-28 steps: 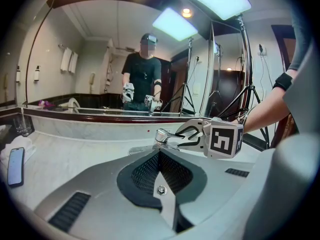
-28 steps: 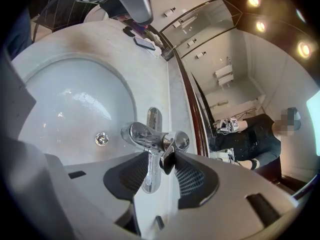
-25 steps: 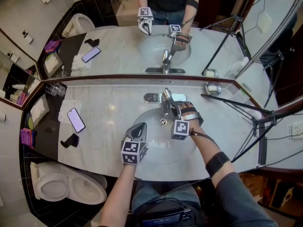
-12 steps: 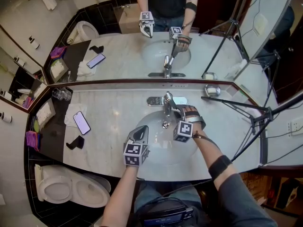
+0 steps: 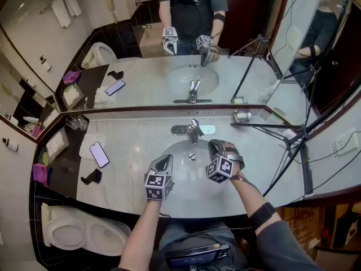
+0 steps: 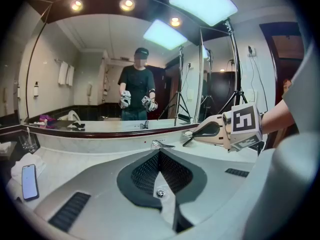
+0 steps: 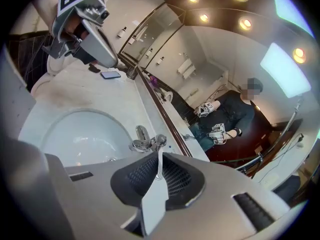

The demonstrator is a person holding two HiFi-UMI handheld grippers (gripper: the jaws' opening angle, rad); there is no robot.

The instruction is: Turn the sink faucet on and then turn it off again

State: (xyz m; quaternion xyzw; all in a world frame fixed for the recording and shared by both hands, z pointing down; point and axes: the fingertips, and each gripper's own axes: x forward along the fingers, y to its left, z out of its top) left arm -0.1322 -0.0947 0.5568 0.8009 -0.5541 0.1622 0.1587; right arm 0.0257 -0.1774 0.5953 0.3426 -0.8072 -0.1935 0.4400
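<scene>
Lifted clear of the stiff, likely slippery chrome lever faucet point(image 5: 193, 130), your right gripper point(image 5: 214, 145) has just been closing empty, left gripper point(image 5: 164, 161) closed empty; grasp the lever's tip.

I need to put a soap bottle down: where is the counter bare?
The widest bare marble lies between the phone and the sink basin. A smaller patch sits right of the basin, between the tripod legs. Crowded: the left end, with glass, cloth and black object.
</scene>
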